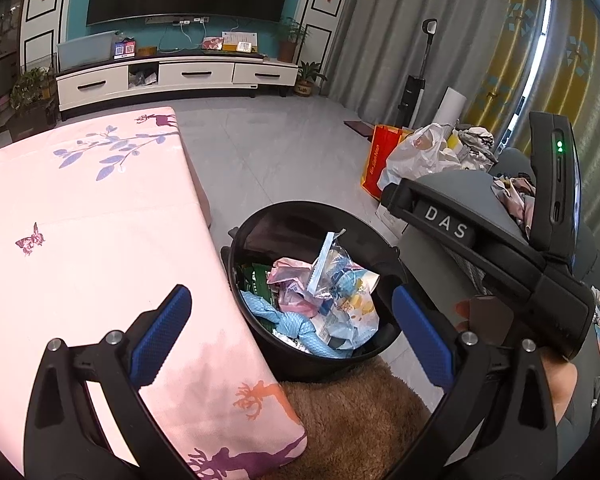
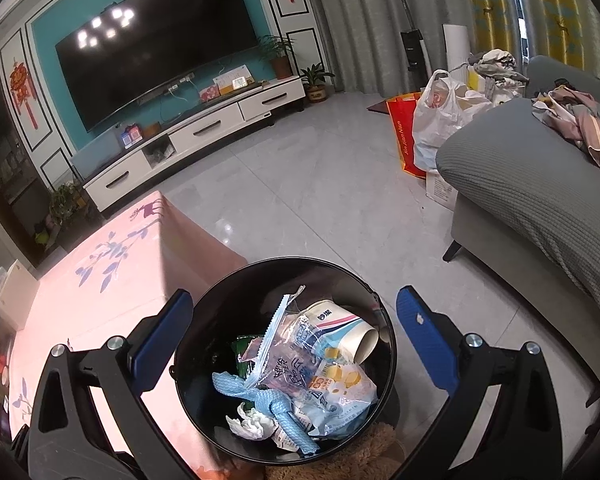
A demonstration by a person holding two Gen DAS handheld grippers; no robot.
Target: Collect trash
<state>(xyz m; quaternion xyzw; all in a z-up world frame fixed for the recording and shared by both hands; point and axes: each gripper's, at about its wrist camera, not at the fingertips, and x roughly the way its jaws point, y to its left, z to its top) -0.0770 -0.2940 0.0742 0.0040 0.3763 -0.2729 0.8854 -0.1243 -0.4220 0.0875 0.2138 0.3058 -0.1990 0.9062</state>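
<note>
I held the right gripper above the black trash bin, jaws spread and empty, since the wrappers and paper cup already lay inside. My left gripper, likewise released, waited near the pink table.

Black bin holds a light-blue cloth, a green packet and a clear wrapper with blue print. Beside the bin, a pink tablecloth with purple deer, butterfly and blue leaves. Both grippers' pads are blue.
</note>
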